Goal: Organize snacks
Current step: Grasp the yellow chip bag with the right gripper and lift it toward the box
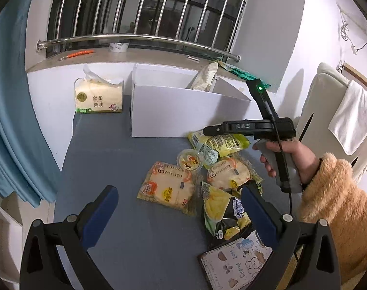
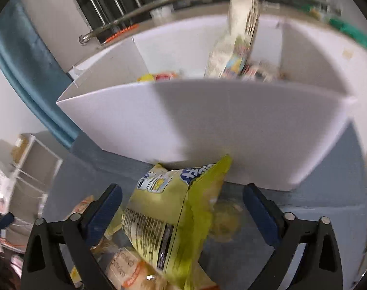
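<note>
A white open box (image 1: 183,113) stands at the back of the grey table (image 1: 125,193); a tall pale snack bag (image 1: 206,77) leans inside it, also in the right wrist view (image 2: 234,38). Loose snacks lie in front: a yellow-green bag (image 1: 219,143), a jelly cup (image 1: 190,160), two bread packs (image 1: 168,186) (image 1: 228,172), a black-and-yellow bag (image 1: 227,213). My left gripper (image 1: 181,207) is open above the table, empty. My right gripper (image 2: 182,205) is open with the yellow-green bag (image 2: 173,217) between its blue pads (image 2: 103,209), not clamped.
A tissue pack (image 1: 98,96) stands left of the box by the wall. A printed card or notebook (image 1: 234,263) lies at the table's near right. A window ledge with steel railing (image 1: 135,39) runs behind. A blue curtain (image 1: 11,120) hangs left.
</note>
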Demonstrator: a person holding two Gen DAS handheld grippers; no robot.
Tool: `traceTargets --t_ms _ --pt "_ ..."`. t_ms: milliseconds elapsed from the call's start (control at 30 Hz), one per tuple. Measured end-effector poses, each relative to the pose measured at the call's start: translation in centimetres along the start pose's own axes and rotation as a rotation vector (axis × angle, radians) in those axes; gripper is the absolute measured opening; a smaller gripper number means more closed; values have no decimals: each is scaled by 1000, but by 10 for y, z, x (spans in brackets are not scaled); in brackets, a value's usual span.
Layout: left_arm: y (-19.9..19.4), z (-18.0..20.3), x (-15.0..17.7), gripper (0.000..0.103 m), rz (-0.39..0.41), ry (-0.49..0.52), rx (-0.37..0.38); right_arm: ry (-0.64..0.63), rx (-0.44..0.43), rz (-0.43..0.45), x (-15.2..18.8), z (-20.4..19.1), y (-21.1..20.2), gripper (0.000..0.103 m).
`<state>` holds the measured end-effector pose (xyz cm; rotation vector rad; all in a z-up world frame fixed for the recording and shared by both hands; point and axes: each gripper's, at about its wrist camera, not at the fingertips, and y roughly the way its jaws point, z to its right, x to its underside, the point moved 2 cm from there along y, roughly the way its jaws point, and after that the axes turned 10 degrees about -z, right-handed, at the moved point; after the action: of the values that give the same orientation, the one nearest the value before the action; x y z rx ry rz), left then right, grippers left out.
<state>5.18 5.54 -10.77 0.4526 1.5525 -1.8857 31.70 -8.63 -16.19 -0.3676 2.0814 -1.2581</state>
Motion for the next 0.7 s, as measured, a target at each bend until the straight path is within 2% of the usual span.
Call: traceTargets --t_ms 33,100,133,167,233,300,400,567,700 --pt "1 -1 0 103 -2 -3 0 -19 -12 2 0 -1 1 62" --pt "4 -3 0 103 -10 -10 4 -59 -23 -8 1 -8 1 60" --pt "7 -4 -1 103 -14 -15 5 -71 -55 -18 1 -12 1 49" --pt "8 -4 -2 103 -15 -15 7 -82 -51 -5 1 -16 -1 49" --pt "12 -3 -3 103 -20 -10 6 -104 9 38 4 -24 -12 47" --pt "17 -2 -6 103 -29 0 4 -92 -15 85 8 -28 -28 46" --pt "31 3 -12 103 -56 32 -4 -106 -1 147 16 -36 -53 46" --pt "69 16 -31 103 -122 106 -29 -111 8 250 38 -44 -102 46" --pt "105 26 -46 103 -184 146 -52 -86 -16 329 61 -50 -135 46"
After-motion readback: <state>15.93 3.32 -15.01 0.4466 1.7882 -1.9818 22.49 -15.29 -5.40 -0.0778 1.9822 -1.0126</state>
